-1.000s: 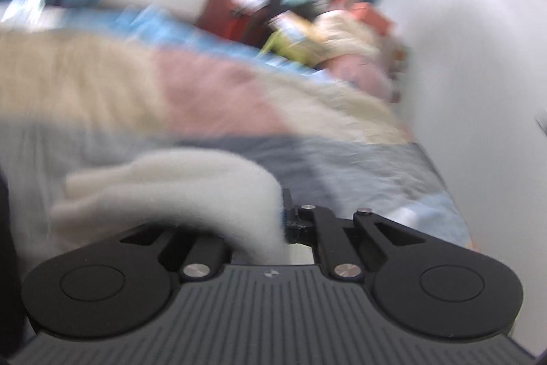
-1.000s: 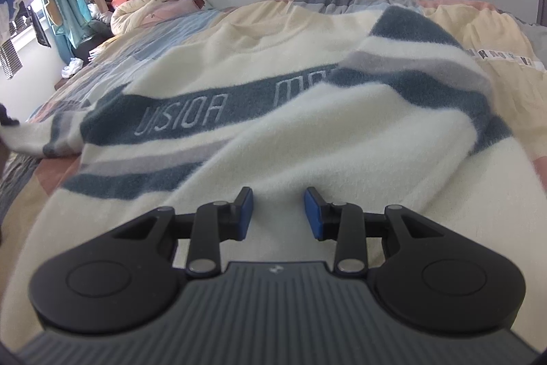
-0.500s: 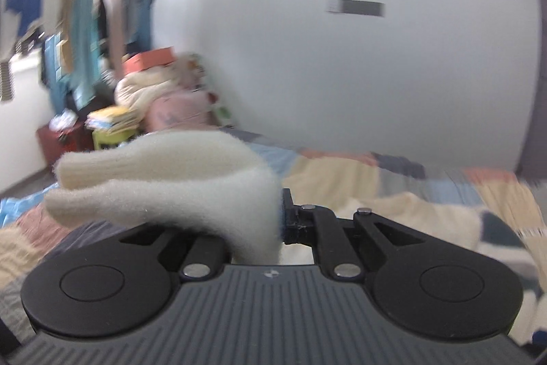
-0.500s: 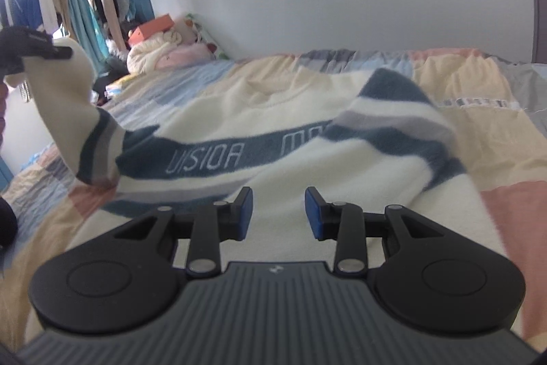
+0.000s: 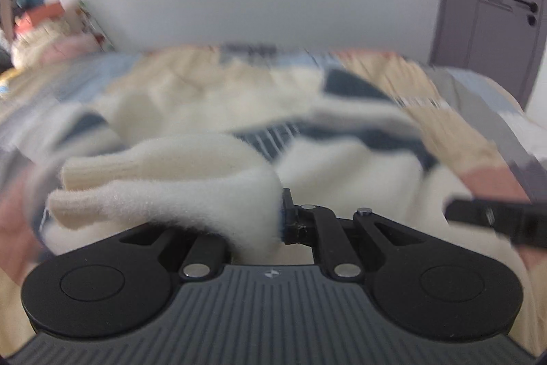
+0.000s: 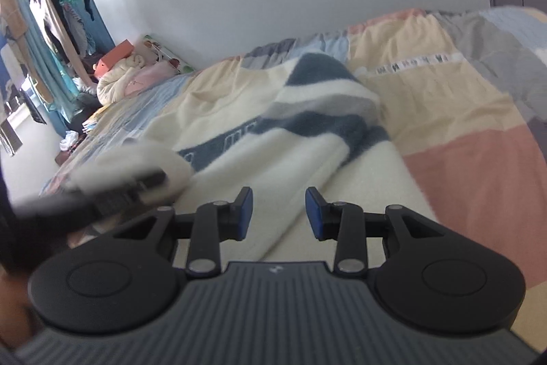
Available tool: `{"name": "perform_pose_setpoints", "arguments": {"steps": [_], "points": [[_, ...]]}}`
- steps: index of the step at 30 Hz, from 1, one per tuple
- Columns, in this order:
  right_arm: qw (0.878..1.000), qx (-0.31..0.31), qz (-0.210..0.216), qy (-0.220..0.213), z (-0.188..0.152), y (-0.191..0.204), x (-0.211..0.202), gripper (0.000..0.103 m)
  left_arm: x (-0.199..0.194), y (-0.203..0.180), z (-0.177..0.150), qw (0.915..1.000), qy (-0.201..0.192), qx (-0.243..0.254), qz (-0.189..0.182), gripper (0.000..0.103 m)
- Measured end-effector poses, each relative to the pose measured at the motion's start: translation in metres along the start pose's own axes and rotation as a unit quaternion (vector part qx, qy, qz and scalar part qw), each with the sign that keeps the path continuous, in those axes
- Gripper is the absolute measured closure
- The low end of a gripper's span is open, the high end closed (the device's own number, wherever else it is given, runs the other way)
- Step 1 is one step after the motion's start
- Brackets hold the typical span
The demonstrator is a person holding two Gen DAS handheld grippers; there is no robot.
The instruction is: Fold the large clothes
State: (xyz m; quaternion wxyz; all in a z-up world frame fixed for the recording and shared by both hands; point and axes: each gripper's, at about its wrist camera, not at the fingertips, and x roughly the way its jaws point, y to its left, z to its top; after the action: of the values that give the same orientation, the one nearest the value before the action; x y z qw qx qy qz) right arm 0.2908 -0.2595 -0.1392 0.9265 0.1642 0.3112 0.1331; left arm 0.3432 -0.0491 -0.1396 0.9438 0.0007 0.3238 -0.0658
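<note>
A large cream sweater with navy and grey stripes [image 6: 273, 146] lies spread on the bed; it also shows blurred in the left wrist view [image 5: 342, 166]. My left gripper [image 5: 278, 214] is shut on the sweater's cream sleeve cuff [image 5: 164, 190], which folds out to the left over the sweater body. My right gripper [image 6: 278, 211] is open and empty, just above the sweater's lower part. The left gripper with the cuff [image 6: 136, 170] shows blurred at the left of the right wrist view. The right gripper's black edge [image 5: 495, 218] shows at the right of the left wrist view.
The bed has a patchwork cover [image 6: 461, 159] in pink, beige, grey and blue. A pile of bedding and an orange box [image 6: 123, 74] sit at the far left by the white wall. Clothes hang on a rack [image 6: 51, 23]. A grey door [image 5: 492, 16] is at the right.
My left gripper has swung the sleeve cuff from the left side of the bed over onto the sweater body. My right gripper has lifted and tilted a little, still open.
</note>
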Motion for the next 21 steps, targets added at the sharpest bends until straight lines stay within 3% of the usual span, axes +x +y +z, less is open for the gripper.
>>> {"name": "perform_pose_setpoints", "arguments": {"steps": [6,9,11,13,21], "points": [[1.0,0.002,0.002,-0.008,-0.003,-0.003,-0.001,0.065,0.018,-0.007,-0.03,0.9994,0.022,-0.025,-0.008,0.092],[1.0,-0.004,0.005,-0.003,-0.005,-0.001,0.002,0.065,0.009,-0.002,-0.028,0.9989,0.027,-0.031,-0.022,0.077],[1.0,-0.002,0.007,-0.002,-0.005,-0.001,0.003,0.065,-0.01,0.007,-0.024,0.9988,0.027,-0.033,-0.024,0.057],[1.0,-0.006,0.005,-0.008,-0.005,0.002,0.001,0.065,-0.032,0.013,-0.023,0.9993,0.02,-0.025,-0.019,0.05],[0.999,-0.031,0.02,-0.019,-0.016,0.021,-0.009,0.065,-0.104,0.052,-0.031,0.9976,0.008,-0.063,-0.029,0.043]]}}
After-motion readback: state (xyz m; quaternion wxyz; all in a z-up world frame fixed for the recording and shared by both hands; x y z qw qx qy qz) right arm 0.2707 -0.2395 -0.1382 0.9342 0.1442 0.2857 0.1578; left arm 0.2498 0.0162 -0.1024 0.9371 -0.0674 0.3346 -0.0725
